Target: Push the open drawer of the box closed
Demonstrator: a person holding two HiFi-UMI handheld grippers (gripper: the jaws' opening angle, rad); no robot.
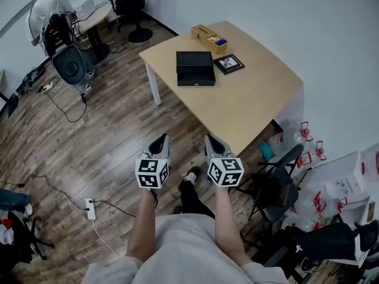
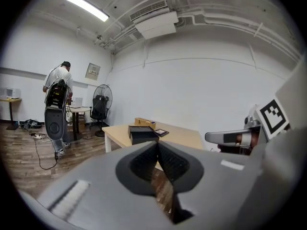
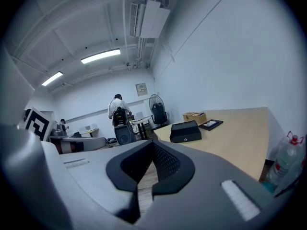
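Observation:
The black box (image 1: 195, 68) lies on the light wooden table (image 1: 249, 105), its drawer (image 1: 196, 78) sticking out a little toward the table's near-left edge. It also shows far ahead as the black box (image 2: 141, 134) in the left gripper view and the black box (image 3: 186, 131) in the right gripper view. My left gripper (image 1: 159, 142) and right gripper (image 1: 214, 143) hang side by side over the wood floor, well short of the table. The left gripper (image 2: 157, 146) is shut on nothing, and so is the right gripper (image 3: 152, 146).
A wooden box (image 1: 209, 37) and a framed picture (image 1: 228, 63) lie behind the black box. A dark chair (image 1: 278, 185) and water bottles (image 1: 308, 141) stand at the table's right. A power strip (image 1: 90, 208) with cables lies on the floor. A person (image 1: 47, 10) stands at a far desk.

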